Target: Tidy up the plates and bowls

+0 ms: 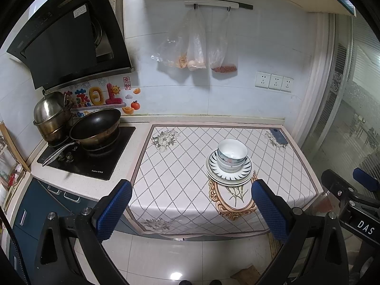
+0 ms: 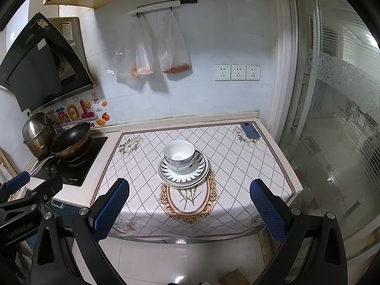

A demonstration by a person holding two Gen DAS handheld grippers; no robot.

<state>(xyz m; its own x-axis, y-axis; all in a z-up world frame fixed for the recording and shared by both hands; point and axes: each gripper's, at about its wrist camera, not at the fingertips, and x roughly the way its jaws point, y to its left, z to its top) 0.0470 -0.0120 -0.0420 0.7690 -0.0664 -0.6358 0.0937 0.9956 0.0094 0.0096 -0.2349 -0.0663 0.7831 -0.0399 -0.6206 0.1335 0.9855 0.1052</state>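
Nested white bowls with blue patterns stand on a stack of plates, the top plate white with a dark striped rim, on the patterned tablecloth. The same bowls and plates show in the right wrist view. My left gripper is open and empty, held back from the counter's front edge, left of the stack. My right gripper is open and empty, also short of the counter, facing the stack. The right gripper's body shows at the right of the left wrist view.
A dark phone lies at the cloth's far right corner. A black wok and a steel pot sit on the stove at the left. Plastic bags hang on the wall. A glass door stands at the right.
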